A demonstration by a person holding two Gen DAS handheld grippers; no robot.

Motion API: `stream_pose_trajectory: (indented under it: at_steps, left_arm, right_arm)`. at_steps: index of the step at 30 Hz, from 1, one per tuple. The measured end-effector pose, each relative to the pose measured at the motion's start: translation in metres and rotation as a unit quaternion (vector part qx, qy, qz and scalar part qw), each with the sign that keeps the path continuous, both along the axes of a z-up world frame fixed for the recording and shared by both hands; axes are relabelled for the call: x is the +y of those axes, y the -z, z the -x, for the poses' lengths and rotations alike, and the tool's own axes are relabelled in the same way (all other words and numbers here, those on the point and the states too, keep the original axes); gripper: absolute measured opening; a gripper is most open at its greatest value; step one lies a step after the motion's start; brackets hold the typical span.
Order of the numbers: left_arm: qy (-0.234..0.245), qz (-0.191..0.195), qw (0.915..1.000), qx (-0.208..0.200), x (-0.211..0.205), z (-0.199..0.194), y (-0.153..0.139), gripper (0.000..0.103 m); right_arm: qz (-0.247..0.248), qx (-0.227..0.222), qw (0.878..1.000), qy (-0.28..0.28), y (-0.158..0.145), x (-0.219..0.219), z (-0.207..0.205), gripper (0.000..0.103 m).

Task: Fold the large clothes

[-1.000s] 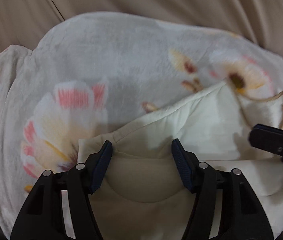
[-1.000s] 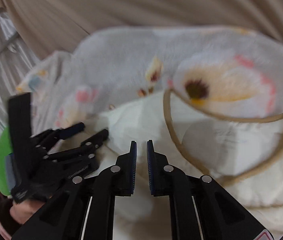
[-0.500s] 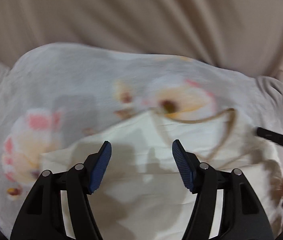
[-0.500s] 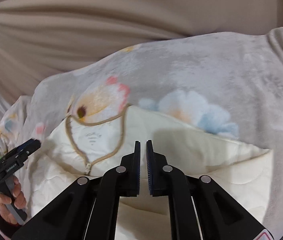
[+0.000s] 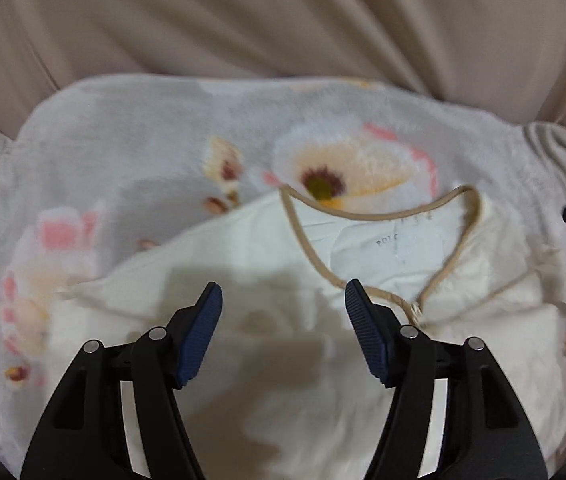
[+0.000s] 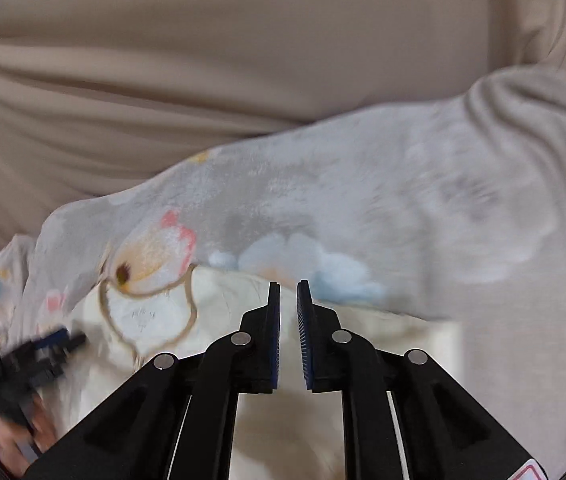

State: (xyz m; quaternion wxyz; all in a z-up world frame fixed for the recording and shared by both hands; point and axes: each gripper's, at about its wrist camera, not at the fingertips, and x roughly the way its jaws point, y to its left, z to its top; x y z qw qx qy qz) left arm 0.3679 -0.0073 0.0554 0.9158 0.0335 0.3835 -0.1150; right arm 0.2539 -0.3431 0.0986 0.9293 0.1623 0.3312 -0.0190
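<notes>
Beige sheets behind, floral blanket (image 5: 131, 168) below; cream garment (image 5: 267, 264) lies on it, collar far. Left gripper (image 5: 283, 300) spread wide, empty; right gripper (image 6: 289, 300) nearly closed, empty. Best pinch hem corners evenly before folding

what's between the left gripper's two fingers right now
Only bare cream fabric of the garment shows between the open left gripper fingers in the left wrist view; its tan-trimmed neckline lies beyond the right fingertip.
</notes>
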Motion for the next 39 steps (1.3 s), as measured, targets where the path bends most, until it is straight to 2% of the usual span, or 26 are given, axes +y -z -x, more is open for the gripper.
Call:
stream_pose_trajectory:
  at_steps: [1,2,3,4,5,6,9,11,12,15,18,21,23,25,26,27,28,29,30,31,34,39]
  left_arm:
    - [0.004,0.005,0.9999,-0.010,0.009,0.017,-0.011,0.064]
    - [0.010,0.012,0.9997,-0.019,0.024,0.040,-0.021,0.066]
    - [0.014,0.016,0.9995,-0.022,0.039,0.059,-0.026,0.073]
    - [0.016,0.019,0.9994,-0.024,0.057,0.085,-0.030,0.080]
    - [0.016,0.022,0.9993,-0.024,0.073,0.107,-0.031,0.083]
    - [0.019,0.027,0.9992,-0.021,0.089,0.131,-0.030,0.088]
    - [0.011,0.048,0.9987,0.007,0.135,0.207,-0.012,0.092]
    - [-0.003,0.082,0.9956,0.046,0.170,0.256,0.012,0.093]
    - [-0.012,0.096,0.9934,0.063,0.182,0.270,0.023,0.093]
    - [-0.036,0.151,0.9796,0.127,0.211,0.320,0.062,0.093]
    - [-0.036,0.198,0.9695,0.140,0.219,0.350,0.075,0.093]
    - [-0.023,0.205,0.9700,0.129,0.209,0.361,0.080,0.093]
    - [-0.018,0.195,0.9727,0.124,0.200,0.362,0.082,0.090]
    - [-0.002,0.193,0.9735,0.123,0.192,0.363,0.082,0.065]
    - [0.003,0.197,0.9724,0.125,0.189,0.362,0.081,0.062]
    - [0.006,0.200,0.9721,0.123,0.188,0.362,0.081,0.053]
    - [0.010,0.198,0.9727,0.120,0.187,0.363,0.080,0.037]
    - [0.009,0.194,0.9744,0.114,0.186,0.365,0.077,0.030]
    - [0.009,0.196,0.9749,0.105,0.187,0.367,0.073,0.020]
    - [0.011,0.202,0.9745,0.097,0.190,0.371,0.067,0.016]
    - [0.025,0.221,0.9734,0.055,0.192,0.384,0.037,0.013]
    - [0.067,0.233,0.9694,-0.041,0.184,0.392,-0.045,0.012]
  right_arm:
    - [0.013,-0.005,1.000,-0.011,-0.009,-0.001,0.029,0.012]
    - [0.021,-0.009,0.999,-0.025,-0.016,-0.002,0.058,0.017]
    - [0.024,-0.008,0.999,-0.039,-0.019,-0.001,0.085,0.030]
    - [0.024,-0.002,0.998,-0.054,-0.018,0.002,0.120,0.038]
    - [0.025,0.003,0.998,-0.063,-0.016,0.004,0.152,0.049]
    - [0.023,0.010,0.997,-0.074,-0.009,0.006,0.193,0.055]
    - [0.003,0.040,0.995,-0.091,0.020,0.008,0.278,0.060]
    - [-0.020,0.061,0.995,-0.081,0.048,0.009,0.338,0.062]
    - [-0.027,0.070,0.995,-0.073,0.059,0.008,0.357,0.062]
    - [-0.072,0.080,0.993,-0.049,0.092,0.012,0.411,0.063]
    - [-0.112,0.069,0.991,-0.036,0.110,0.019,0.428,0.065]
    - [-0.165,0.045,0.985,-0.035,0.123,0.021,0.429,0.066]
    - [-0.180,0.031,0.983,-0.032,0.128,0.024,0.428,0.066]
    - [-0.183,0.022,0.982,-0.035,0.128,0.029,0.424,0.064]
    - [-0.185,0.017,0.982,-0.036,0.128,0.032,0.425,0.052]
    - [-0.188,0.015,0.981,-0.038,0.129,0.034,0.424,0.029]
    - [-0.189,0.015,0.981,-0.038,0.128,0.036,0.422,0.019]
    - [-0.188,0.012,0.981,-0.034,0.127,0.034,0.422,0.009]
    - [-0.193,-0.002,0.981,-0.031,0.123,0.033,0.426,0.007]
    - [-0.195,-0.018,0.980,-0.031,0.118,0.032,0.431,0.006]
    - [-0.175,-0.067,0.982,-0.034,0.086,0.036,0.446,0.005]
    - [-0.127,-0.153,0.979,-0.047,0.013,0.037,0.441,0.004]
